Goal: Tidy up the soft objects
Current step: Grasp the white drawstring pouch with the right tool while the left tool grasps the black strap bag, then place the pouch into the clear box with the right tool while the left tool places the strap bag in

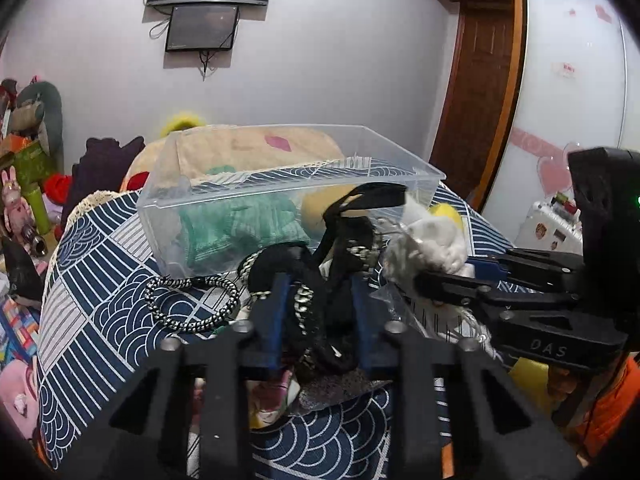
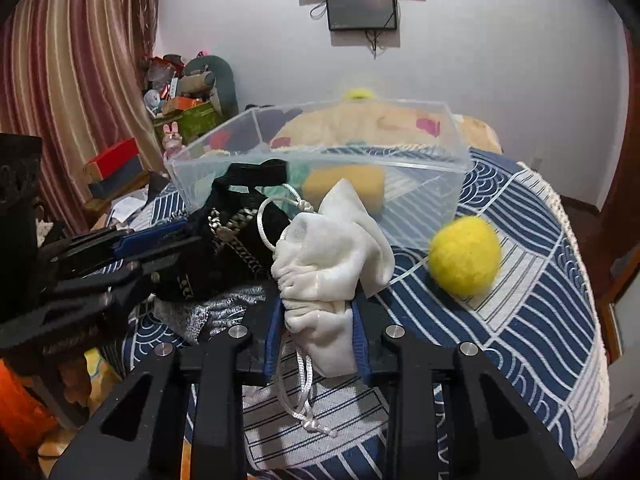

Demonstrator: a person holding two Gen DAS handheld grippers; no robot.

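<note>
Blue-patterned table (image 2: 520,320): clear bin (image 2: 440,168) lies straight ahead of both tools; right tool (image 2: 318,316) grips white pouch (image 2: 332,256), left tool (image 1: 318,300) grips black pouch (image 1: 320,280).

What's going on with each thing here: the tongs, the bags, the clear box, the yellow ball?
Left tongs: shut on black bag.
Black bag: held above the cloth, cord trailing.
Right tongs: shut on white pouch.
White pouch: held, bunched, drawstring hanging.
Box: open, no lid, holds a green cloth and a sponge.
Sponge: lying inside the box.
Ball: loose on the cloth, outside the box.
</note>
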